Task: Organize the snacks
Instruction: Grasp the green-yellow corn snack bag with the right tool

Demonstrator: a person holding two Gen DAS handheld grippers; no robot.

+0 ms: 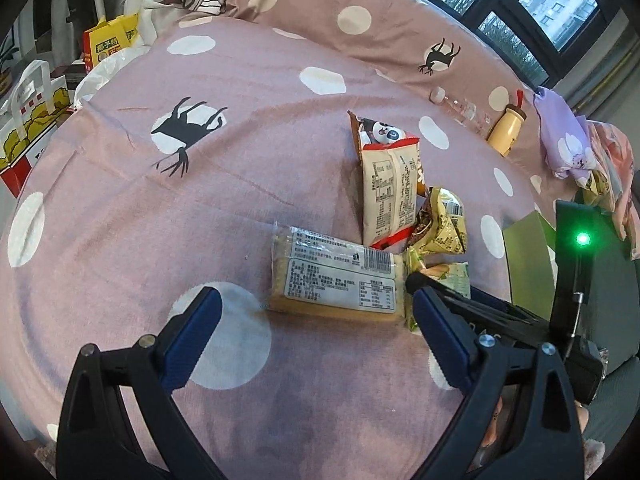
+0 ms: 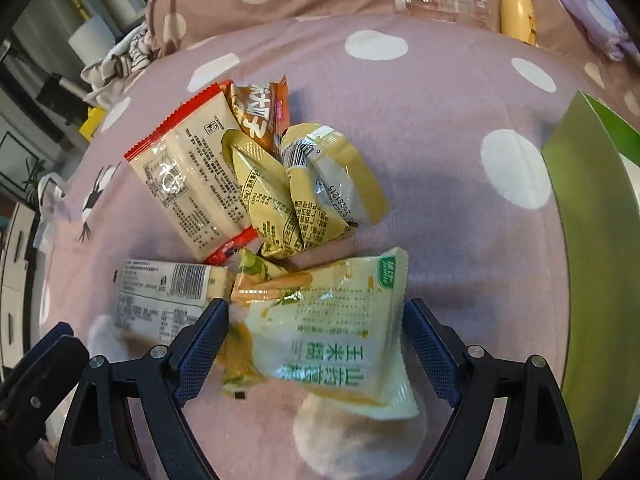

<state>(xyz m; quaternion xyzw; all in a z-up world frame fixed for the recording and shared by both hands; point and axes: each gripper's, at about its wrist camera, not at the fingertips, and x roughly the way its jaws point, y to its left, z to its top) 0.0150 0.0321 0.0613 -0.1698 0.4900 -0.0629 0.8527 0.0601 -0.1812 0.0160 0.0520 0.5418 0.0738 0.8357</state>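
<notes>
Several snack packets lie on a pink dotted bedspread. A clear-wrapped biscuit pack (image 1: 336, 280) lies just ahead of my open left gripper (image 1: 316, 304), between its fingertips' line. Behind it are a red-edged cream packet (image 1: 390, 188) and gold wrappers (image 1: 440, 220). In the right wrist view my open right gripper (image 2: 316, 320) straddles a pale green corn-snack packet (image 2: 340, 336) without clamping it. The red-edged packet (image 2: 192, 176), an orange packet (image 2: 260, 112), gold wrappers (image 2: 316, 184) and the biscuit pack (image 2: 160, 292) lie beyond.
A green box (image 2: 592, 220) stands at the right, also in the left wrist view (image 1: 528, 256). A yellow bottle (image 1: 506, 128) and clear bottle (image 1: 460, 108) lie by the pillow. Bags and boxes (image 1: 108, 44) sit beyond the bed's left edge.
</notes>
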